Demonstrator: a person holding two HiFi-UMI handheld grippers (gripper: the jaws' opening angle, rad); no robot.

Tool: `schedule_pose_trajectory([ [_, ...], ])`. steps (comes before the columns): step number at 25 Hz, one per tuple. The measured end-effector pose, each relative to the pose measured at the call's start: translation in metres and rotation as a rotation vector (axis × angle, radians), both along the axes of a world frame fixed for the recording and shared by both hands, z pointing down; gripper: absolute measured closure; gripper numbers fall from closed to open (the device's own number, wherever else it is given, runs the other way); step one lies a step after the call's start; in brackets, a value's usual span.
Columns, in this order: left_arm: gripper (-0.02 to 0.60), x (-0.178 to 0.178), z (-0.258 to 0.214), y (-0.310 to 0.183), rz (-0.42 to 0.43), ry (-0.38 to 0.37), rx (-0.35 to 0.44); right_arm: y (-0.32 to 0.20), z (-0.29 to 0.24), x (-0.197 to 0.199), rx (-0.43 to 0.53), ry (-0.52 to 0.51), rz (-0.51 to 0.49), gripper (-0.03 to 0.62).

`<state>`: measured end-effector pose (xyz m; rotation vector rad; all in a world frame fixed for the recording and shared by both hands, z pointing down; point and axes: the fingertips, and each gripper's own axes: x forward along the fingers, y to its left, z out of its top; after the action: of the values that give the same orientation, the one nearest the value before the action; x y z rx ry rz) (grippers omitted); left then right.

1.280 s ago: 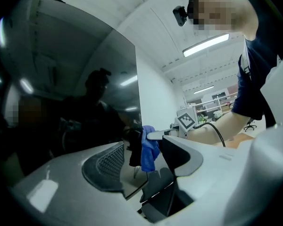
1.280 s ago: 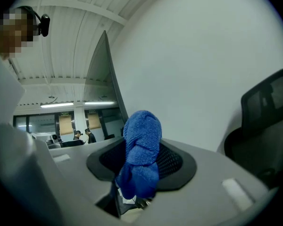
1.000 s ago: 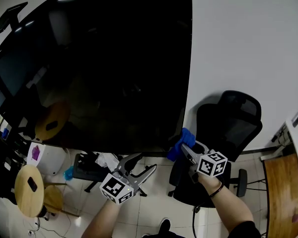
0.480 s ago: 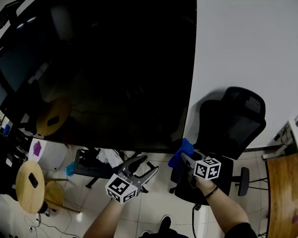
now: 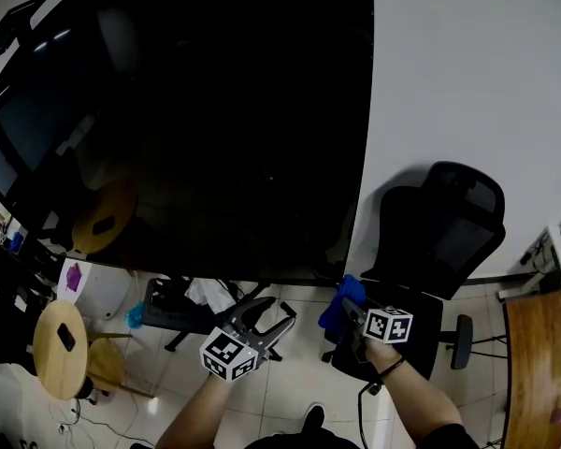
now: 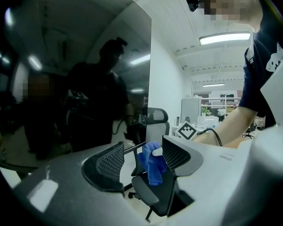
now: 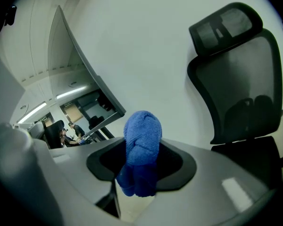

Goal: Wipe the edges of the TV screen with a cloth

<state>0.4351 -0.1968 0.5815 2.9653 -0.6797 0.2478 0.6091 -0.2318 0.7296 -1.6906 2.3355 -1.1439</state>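
Note:
The big black TV screen fills the wall; its lower right corner lies just above my right gripper. That gripper is shut on a bunched blue cloth, which pokes out past the jaws in the right gripper view. There the screen's edge runs up and to the left of the cloth, apart from it. My left gripper hangs below the screen's bottom edge, open and holding nothing. In the left gripper view the blue cloth shows far off through the gap between the jaws.
A black office chair stands against the white wall right of the screen, close behind my right gripper. A round wooden stool and small items sit on the tiled floor at lower left. A wooden desk edge is at far right.
Both grippers have sunk. The right one carried the blue cloth down from the screen's lower right corner to just beneath it. The left stayed open.

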Motion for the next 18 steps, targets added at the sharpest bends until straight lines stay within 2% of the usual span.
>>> schedule_pose_trajectory([
  [4, 0.336, -0.005, -0.001, -0.001, -0.005, -0.008, 0.007, -0.009, -0.013, -0.013, 0.028, -0.018, -0.027, 0.414],
  [6, 0.337, -0.009, -0.001, -0.003, -0.006, -0.005, 0.006, -0.012, -0.017, -0.022, 0.030, -0.062, -0.026, 0.414],
  [10, 0.337, -0.020, -0.002, -0.006, -0.002, 0.006, -0.001, -0.016, -0.015, -0.034, -0.009, -0.200, 0.014, 0.414],
  [16, 0.337, -0.041, -0.001, -0.016, 0.034, 0.019, -0.008, -0.026, -0.014, -0.045, -0.038, -0.306, 0.089, 0.414],
  [18, 0.337, -0.048, 0.000, -0.021, 0.052, 0.022, -0.016, -0.029, -0.012, -0.051, -0.043, -0.313, 0.109, 0.414],
])
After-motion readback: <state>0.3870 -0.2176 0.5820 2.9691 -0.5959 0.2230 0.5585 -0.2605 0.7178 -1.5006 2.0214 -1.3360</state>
